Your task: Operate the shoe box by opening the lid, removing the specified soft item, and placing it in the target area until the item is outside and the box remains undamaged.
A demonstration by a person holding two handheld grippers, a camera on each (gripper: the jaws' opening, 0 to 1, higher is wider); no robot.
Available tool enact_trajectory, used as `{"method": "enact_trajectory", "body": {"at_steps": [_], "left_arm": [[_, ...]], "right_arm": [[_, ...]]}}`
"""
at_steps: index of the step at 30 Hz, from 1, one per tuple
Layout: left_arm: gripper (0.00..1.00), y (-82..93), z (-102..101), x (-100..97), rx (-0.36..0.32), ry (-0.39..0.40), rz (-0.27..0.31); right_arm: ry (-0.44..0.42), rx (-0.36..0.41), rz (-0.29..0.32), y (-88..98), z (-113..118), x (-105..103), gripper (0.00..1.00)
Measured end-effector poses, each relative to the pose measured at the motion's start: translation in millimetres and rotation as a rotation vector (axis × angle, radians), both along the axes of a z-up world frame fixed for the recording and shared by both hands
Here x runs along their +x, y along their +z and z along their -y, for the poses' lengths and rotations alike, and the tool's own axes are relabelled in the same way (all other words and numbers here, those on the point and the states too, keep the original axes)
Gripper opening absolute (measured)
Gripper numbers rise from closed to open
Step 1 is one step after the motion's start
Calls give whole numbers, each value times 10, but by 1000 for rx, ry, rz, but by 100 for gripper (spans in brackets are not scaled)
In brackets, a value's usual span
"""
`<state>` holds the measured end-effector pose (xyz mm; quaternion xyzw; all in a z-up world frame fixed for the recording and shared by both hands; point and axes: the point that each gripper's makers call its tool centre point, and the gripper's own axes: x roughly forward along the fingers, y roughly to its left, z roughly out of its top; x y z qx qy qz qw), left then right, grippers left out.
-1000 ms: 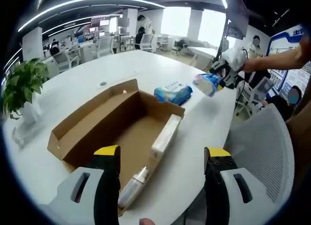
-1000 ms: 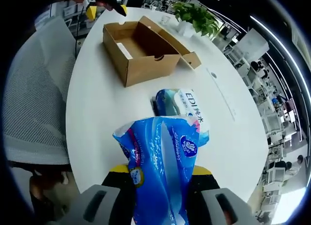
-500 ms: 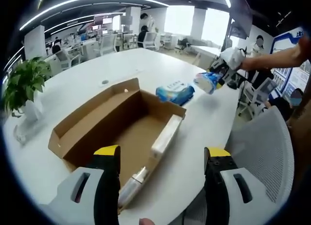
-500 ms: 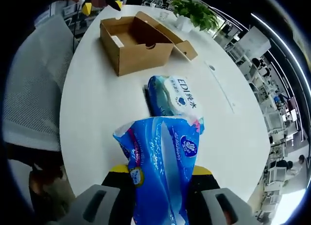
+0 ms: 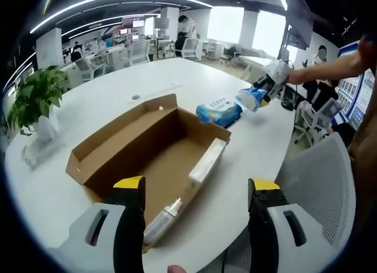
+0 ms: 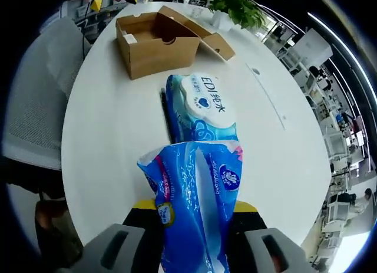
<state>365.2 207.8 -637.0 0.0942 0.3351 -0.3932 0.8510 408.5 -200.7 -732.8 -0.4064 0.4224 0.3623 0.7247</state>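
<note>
Closer now, my right gripper [image 6: 191, 217], pinching the blue plastic tissue pack [image 6: 194, 208], hovers beside the teal wipes packet [image 6: 200, 111]; left gripper [image 5: 196, 193] spread.

The blue tissue pack [image 6: 197, 196] hides the right hand-held gripper [image 6: 194, 217] fingertips and the near end of the wipes pack [image 6: 200, 111]. Its lower end is cut off.
</note>
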Motion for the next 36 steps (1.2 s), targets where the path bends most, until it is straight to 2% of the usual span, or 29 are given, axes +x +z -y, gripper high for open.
{"method": "enact_trajectory", "body": {"at_steps": [12,36], "left_arm": [[70,50,-138,18,22,32,3],[70,-32,-117,5,46,29,-27]], "right_arm": [[-11,-8,-23,-74,112,219,39],[29,-23,-62,-245,153,314,41]]}}
